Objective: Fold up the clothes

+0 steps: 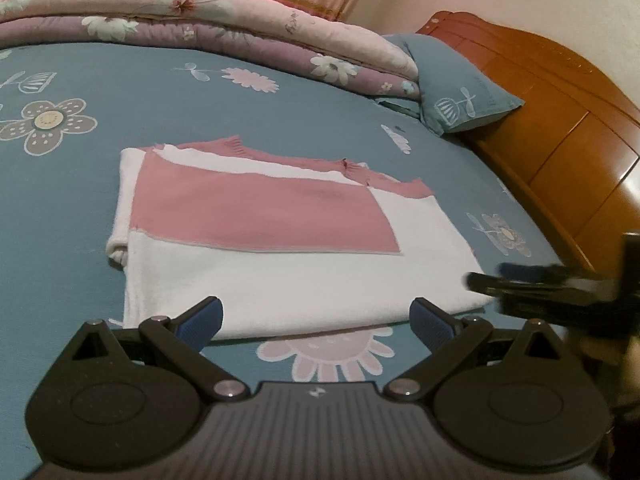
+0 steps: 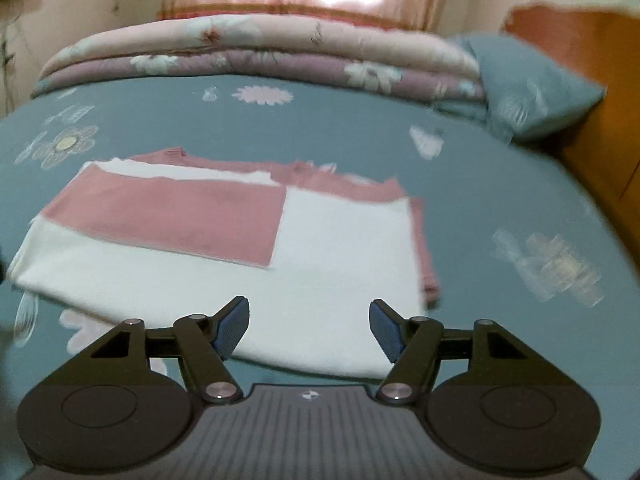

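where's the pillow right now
The blue pillow lies at the far right of the bed in both wrist views, wedged between the folded floral quilt and the wooden headboard, well beyond the pink and white sweater.

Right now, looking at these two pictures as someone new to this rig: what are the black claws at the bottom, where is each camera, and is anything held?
Each picture comes from a camera mounted on a hand-held two-finger gripper, looking along its fingers. One shows the left gripper, the other the right gripper. Both stand open and hold nothing. Ahead, on a blue flowered bedsheet, lies a partly folded pink and white sweater. Behind it are a folded quilt and a pillow.
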The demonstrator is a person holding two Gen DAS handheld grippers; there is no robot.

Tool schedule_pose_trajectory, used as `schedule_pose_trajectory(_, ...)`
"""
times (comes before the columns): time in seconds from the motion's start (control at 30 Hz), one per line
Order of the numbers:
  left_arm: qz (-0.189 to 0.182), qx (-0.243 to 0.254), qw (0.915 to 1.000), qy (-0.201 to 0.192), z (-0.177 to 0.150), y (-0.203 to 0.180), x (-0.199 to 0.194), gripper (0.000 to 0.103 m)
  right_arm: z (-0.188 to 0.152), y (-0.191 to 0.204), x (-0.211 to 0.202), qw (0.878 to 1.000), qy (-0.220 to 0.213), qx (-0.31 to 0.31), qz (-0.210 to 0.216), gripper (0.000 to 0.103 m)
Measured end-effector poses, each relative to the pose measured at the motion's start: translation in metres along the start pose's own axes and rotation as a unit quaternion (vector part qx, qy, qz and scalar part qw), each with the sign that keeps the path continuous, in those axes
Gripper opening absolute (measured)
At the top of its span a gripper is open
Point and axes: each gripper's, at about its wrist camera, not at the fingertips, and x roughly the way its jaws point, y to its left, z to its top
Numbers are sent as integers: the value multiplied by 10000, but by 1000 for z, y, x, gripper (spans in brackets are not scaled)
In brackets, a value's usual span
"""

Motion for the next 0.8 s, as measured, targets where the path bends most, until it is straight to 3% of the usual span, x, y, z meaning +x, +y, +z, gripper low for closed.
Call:
schedule_pose_trajectory(0.27, 42, 17, 10000, 69, -2, 2, 4, 99, -28, -16, 55, 9966, 259, 781, -94, 71)
schedule_pose_trajectory(0.5, 27, 90, 9999, 64, -3, 2, 11, 99, -34, -18, 25, 9951, 177, 974, 72, 72)
schedule_pose_trajectory(0.63, 276, 236, 9993, 64, -5, 6, 21, 99, -40, -14, 6, 9948, 132, 998, 160, 72)
schedule_pose_trajectory(0.8, 307, -11, 9992, 250, -10, 25, 38, 99, -50, -11, -14, 9928, 77, 1150, 326, 72)
